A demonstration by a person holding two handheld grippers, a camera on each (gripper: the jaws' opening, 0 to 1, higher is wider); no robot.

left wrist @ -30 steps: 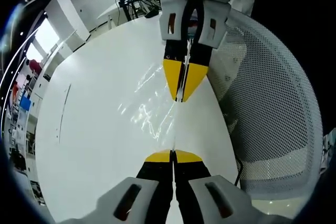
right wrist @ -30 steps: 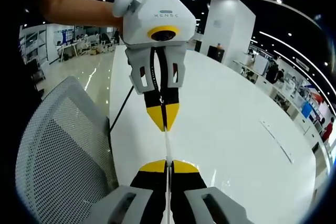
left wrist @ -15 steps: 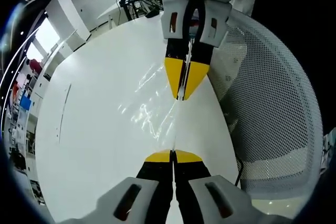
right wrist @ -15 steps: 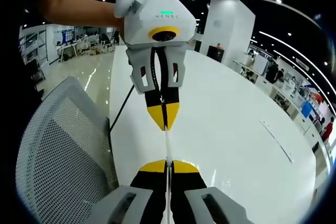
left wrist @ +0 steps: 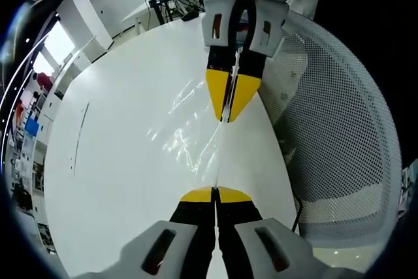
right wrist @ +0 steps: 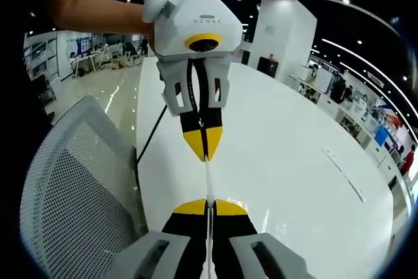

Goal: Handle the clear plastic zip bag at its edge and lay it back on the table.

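Observation:
The clear plastic zip bag [left wrist: 188,136] hangs stretched between both grippers above the white table [left wrist: 117,161], its film catching glints. My left gripper [left wrist: 215,194] is shut on one end of the bag's edge. Facing it from the top of the left gripper view, my right gripper [left wrist: 226,119] is shut on the other end. In the right gripper view the bag's edge [right wrist: 208,184] runs as a thin taut line from my right gripper [right wrist: 208,206] up to the left gripper [right wrist: 204,158].
A grey mesh chair [left wrist: 339,135] stands against the table's side, also seen as the mesh chair [right wrist: 72,187] in the right gripper view. A dark cable [right wrist: 149,138] hangs off the table edge. A person's arm [right wrist: 98,11] holds the left gripper. Office desks lie beyond.

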